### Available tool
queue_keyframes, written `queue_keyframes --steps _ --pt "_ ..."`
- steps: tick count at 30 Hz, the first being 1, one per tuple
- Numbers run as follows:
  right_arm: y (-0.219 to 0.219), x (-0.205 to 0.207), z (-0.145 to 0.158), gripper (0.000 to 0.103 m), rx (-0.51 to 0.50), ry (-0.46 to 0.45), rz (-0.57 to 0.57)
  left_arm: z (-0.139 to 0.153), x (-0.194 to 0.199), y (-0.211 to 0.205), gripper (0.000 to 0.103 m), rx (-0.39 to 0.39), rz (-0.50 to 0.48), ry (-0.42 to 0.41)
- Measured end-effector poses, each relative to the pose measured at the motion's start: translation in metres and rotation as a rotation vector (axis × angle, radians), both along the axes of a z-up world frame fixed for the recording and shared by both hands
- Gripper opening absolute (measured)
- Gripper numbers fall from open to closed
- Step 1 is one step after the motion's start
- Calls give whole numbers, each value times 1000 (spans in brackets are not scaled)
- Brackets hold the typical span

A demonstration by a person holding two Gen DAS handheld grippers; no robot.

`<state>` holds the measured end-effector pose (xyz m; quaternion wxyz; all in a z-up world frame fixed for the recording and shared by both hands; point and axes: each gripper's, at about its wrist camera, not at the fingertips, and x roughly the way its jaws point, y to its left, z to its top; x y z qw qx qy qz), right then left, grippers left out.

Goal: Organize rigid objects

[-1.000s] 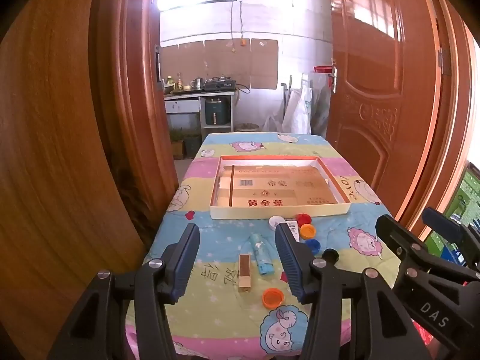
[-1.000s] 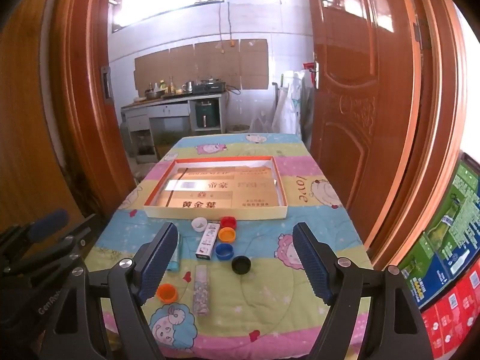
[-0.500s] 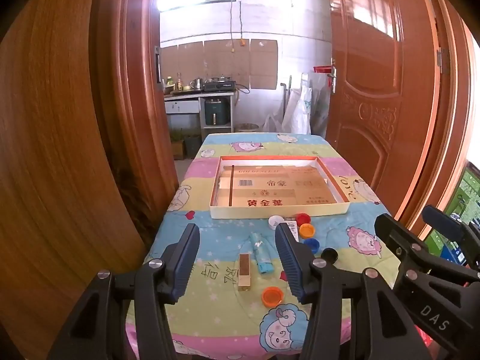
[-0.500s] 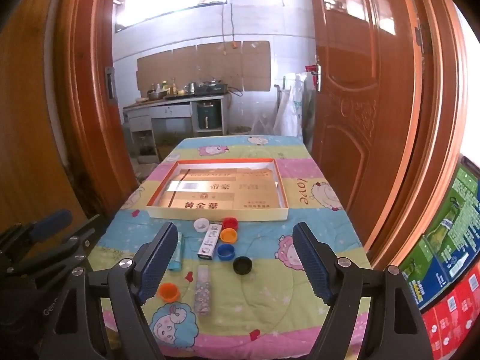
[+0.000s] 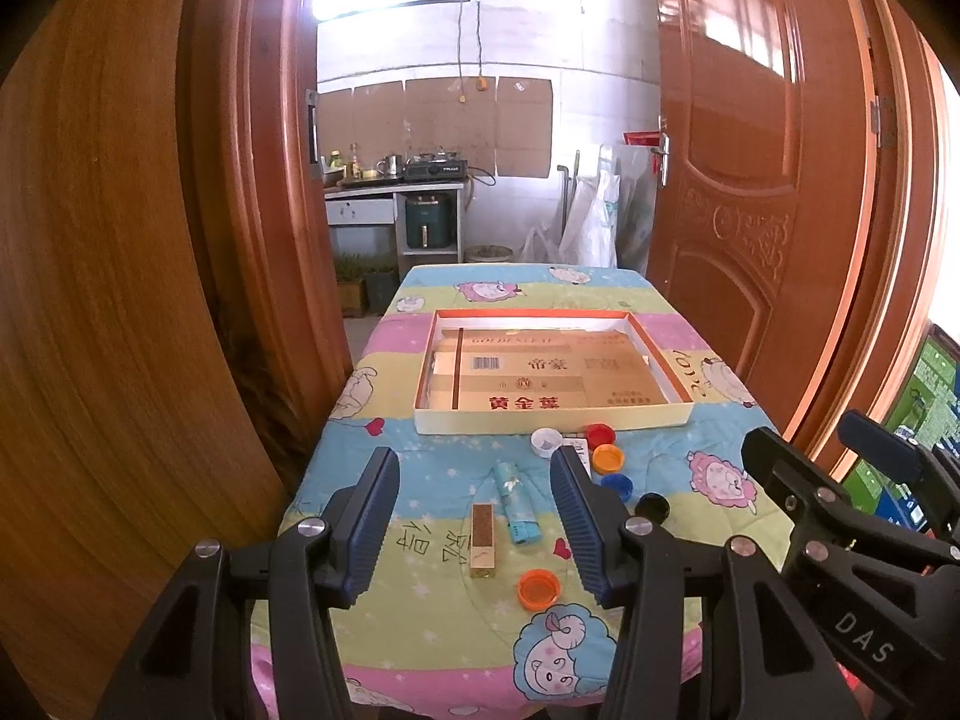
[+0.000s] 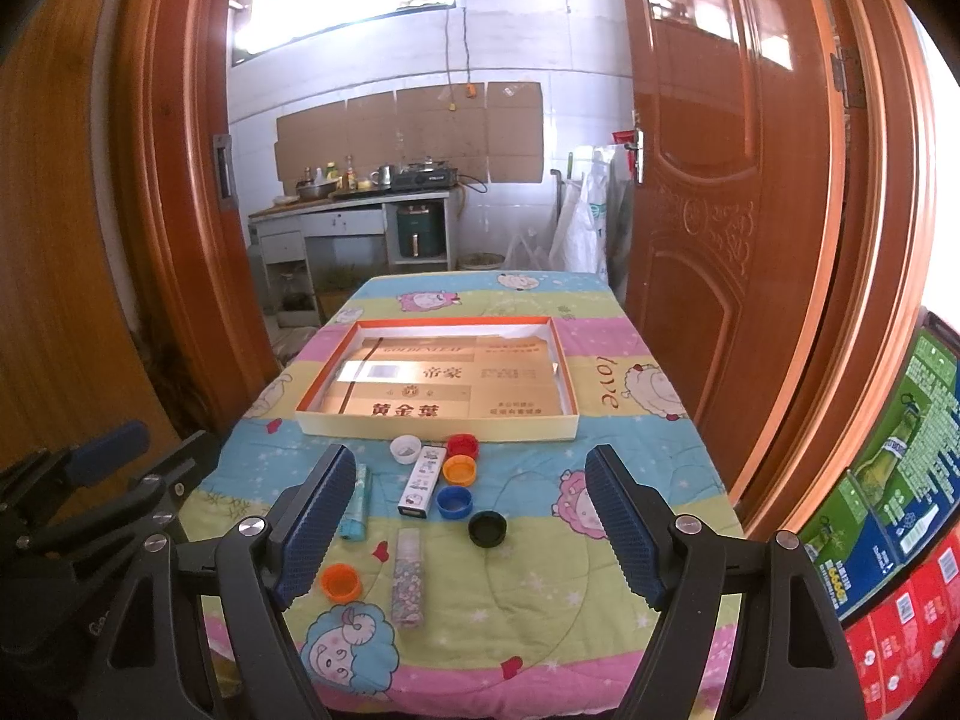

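A shallow cardboard tray (image 5: 552,420) (image 6: 438,425) lies mid-table. In front of it lie loose items: a patterned lighter (image 5: 483,538) (image 6: 408,575), a teal lighter (image 5: 516,501) (image 6: 357,501), a white lighter (image 6: 422,481), and white (image 6: 404,449), red (image 6: 462,445), orange (image 6: 459,469), blue (image 6: 454,501), black (image 6: 487,528) and orange (image 5: 538,588) (image 6: 341,582) bottle caps. My left gripper (image 5: 474,516) is open and empty above the near table edge. My right gripper (image 6: 468,519) is open and empty, also held above the near edge.
The table wears a cartoon-sheep cloth (image 6: 630,396). Wooden doors (image 5: 750,210) and frames flank it on both sides. Colourful boxes (image 6: 888,510) stand at the right. A kitchen counter (image 6: 354,204) is beyond the far end.
The right gripper has risen and tilted up slightly, so the table sits a little lower in its view. The left view is almost unchanged.
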<state>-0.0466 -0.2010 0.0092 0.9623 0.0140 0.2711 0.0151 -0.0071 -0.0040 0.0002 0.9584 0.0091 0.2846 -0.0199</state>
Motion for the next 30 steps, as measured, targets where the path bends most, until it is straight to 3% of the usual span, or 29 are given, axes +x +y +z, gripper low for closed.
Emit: queue_keyframes --steps 30 --pt "10 -7 6 80 2 2 6 1 -2 -1 53 -4 -3 4"
